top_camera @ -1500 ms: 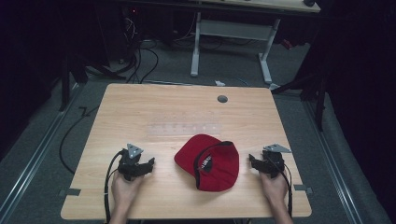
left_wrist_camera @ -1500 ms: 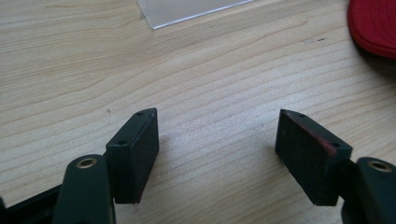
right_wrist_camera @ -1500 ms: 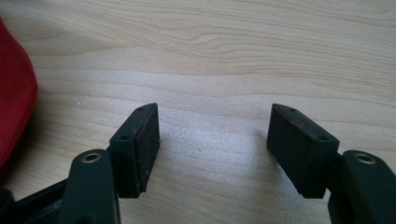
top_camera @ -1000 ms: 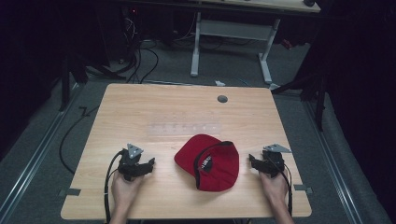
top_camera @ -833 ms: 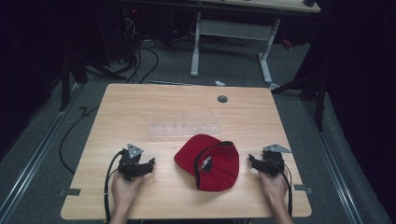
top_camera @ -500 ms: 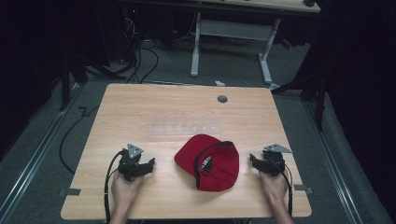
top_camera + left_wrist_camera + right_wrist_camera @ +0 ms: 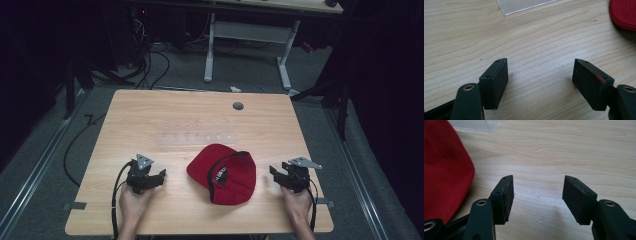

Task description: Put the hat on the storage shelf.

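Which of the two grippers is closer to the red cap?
The right gripper, judged from the high view: a narrower strip of bare table separates it from the red cap than separates the left gripper.

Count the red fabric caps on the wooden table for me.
1: the red fabric cap lies on the wooden table near its front edge, between the left gripper and right gripper, touching neither.
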### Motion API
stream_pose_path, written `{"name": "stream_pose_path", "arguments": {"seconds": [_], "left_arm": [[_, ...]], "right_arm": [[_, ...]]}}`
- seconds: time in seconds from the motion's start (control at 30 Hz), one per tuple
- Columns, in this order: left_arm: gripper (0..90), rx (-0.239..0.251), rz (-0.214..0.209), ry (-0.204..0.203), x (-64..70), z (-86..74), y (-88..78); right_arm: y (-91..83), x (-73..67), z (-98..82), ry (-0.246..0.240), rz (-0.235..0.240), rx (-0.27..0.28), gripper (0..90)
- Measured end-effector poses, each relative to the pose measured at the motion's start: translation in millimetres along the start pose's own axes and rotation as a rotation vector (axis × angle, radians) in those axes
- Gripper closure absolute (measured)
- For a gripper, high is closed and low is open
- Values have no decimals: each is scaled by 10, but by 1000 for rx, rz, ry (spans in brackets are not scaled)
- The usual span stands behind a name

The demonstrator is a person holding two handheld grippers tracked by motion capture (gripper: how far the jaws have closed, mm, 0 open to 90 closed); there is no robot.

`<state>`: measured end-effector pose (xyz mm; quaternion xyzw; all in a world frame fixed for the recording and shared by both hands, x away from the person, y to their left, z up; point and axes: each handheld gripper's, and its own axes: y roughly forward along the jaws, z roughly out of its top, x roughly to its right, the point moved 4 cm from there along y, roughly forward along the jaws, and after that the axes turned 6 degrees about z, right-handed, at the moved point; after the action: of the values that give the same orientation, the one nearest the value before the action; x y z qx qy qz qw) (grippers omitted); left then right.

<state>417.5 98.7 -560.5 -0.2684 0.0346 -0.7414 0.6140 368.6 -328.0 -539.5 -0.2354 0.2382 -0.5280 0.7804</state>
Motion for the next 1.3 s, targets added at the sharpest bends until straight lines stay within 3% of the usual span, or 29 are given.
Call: {"name": "stream_pose_path", "arguments": {"seconds": [0.33, 0.5, 0.83, 1.1, 1.27, 1.3], "left_arm": [[291, 0, 0, -2, 1, 0, 0], [291, 1, 0, -3, 2, 0, 0], [290, 0, 1, -2, 2, 0, 0], [290, 2, 1, -1, 2, 0, 2], [290, 3, 2, -3, 3, 0, 2], [290, 3, 2, -2, 3, 0, 2]], "right_arm": [[-115, -146, 44, -5, 82, 63, 398], [-138, -248, 93, -15, 158, 97, 349], [-40, -389, 221, -46, 227, 72, 294], [69, -480, 347, -82, 246, 49, 282], [197, -537, 397, -105, 283, 32, 279], [277, -541, 395, -113, 292, 4, 272]]}}
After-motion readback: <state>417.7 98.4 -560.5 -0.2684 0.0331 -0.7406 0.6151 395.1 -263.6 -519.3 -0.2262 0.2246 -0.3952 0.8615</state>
